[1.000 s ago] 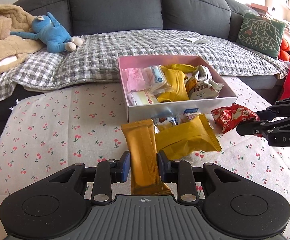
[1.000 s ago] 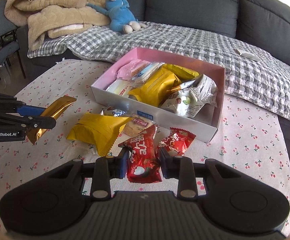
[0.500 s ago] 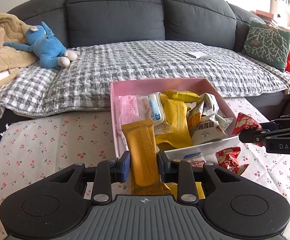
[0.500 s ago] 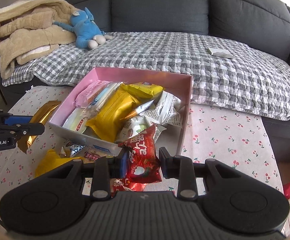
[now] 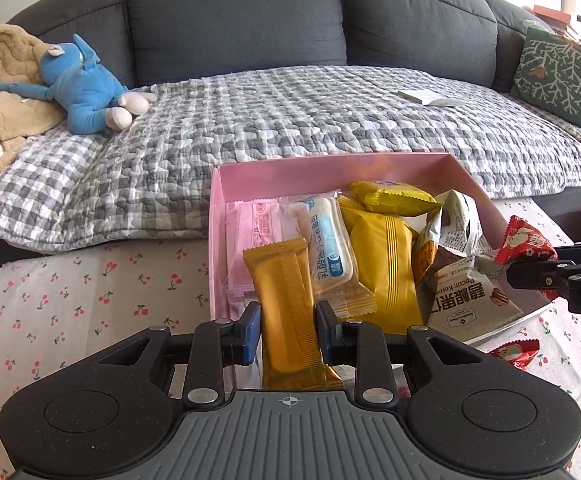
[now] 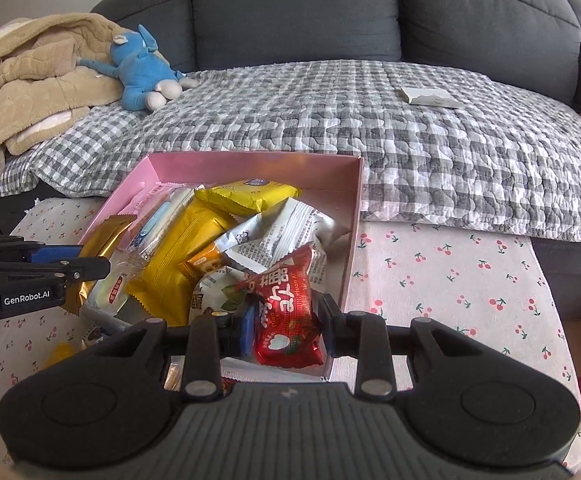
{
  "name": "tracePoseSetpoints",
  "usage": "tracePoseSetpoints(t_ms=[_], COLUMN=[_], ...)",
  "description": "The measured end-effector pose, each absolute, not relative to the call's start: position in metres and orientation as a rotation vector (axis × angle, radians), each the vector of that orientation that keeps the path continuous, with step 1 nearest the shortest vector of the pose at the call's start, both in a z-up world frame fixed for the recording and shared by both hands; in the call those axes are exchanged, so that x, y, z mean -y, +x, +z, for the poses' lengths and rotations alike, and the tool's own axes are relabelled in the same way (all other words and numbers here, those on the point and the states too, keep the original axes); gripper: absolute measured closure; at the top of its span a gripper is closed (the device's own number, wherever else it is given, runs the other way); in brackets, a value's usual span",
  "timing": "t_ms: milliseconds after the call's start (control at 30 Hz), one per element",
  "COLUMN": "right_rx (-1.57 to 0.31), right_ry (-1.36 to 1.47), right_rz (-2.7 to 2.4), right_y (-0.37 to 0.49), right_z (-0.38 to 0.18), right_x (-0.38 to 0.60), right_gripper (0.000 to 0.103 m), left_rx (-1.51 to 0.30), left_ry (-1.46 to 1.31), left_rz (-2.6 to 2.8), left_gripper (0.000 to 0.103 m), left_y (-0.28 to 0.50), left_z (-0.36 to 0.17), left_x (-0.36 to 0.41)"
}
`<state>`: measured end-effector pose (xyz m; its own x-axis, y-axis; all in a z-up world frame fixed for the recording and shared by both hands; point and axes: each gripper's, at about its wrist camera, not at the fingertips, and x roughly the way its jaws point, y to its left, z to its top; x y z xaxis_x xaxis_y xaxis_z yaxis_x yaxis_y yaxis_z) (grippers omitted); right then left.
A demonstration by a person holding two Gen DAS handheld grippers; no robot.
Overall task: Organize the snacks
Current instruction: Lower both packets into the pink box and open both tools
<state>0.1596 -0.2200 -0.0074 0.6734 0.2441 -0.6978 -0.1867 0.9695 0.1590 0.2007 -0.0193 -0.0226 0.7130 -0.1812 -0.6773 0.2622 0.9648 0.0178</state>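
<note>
A pink box [image 5: 330, 164] [image 6: 250, 160] holding several snack packets stands on the cherry-print table. My left gripper [image 5: 286, 330] is shut on a gold snack bar [image 5: 284, 300] and holds it over the box's near left part; the bar also shows in the right wrist view [image 6: 98, 248]. My right gripper [image 6: 284, 326] is shut on a red snack packet [image 6: 286, 312] over the box's near right part; that packet shows in the left wrist view [image 5: 524, 240].
Another red packet [image 5: 514, 352] lies on the cherry-print tablecloth [image 5: 70, 292] in front of the box. Behind is a grey sofa with a checked quilt [image 5: 310, 120], a blue plush toy [image 5: 86, 88], a beige blanket [image 6: 30, 80] and a green cushion [image 5: 558, 72].
Both grippers have moved forward from above the table to over the box, each still carrying its packet. The loose yellow packet in front of the box has dropped out of sight.
</note>
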Motion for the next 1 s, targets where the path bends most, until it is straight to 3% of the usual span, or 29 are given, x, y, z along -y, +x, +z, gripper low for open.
tracePoseSetpoints(t_ms=[400, 600, 667, 733, 1000], right_rx=[-0.817, -0.801, -0.79, -0.78, -0.784], right_ry=[0.069, 0.112, 0.115, 0.12, 0.136], right_rz=[0.251, 0.254, 0.243, 0.24, 0.215], right_y=[0.165, 0.164, 0.162, 0.161, 0.156], right_z=[-0.014, -0.007, -0.004, -0.002, 0.004], right_x=[0.218, 0.222, 0.223, 0.225, 0.231], right_gripper=[0.072, 0.056, 0.045, 0.042, 0.036], left_rx=[-0.737, -0.741, -0.745, -0.746, -0.734], left_ry=[0.131, 0.103, 0.094, 0.093, 0.097], left_rz=[-0.223, -0.229, -0.23, -0.234, -0.266], left_gripper=[0.076, 0.073, 0.073, 0.072, 0.049], left_y=[0.214, 0.213, 0.213, 0.212, 0.2], left_z=[-0.027, -0.028, -0.027, -0.027, -0.021], left_x=[0.024, 0.022, 0.021, 0.021, 0.023])
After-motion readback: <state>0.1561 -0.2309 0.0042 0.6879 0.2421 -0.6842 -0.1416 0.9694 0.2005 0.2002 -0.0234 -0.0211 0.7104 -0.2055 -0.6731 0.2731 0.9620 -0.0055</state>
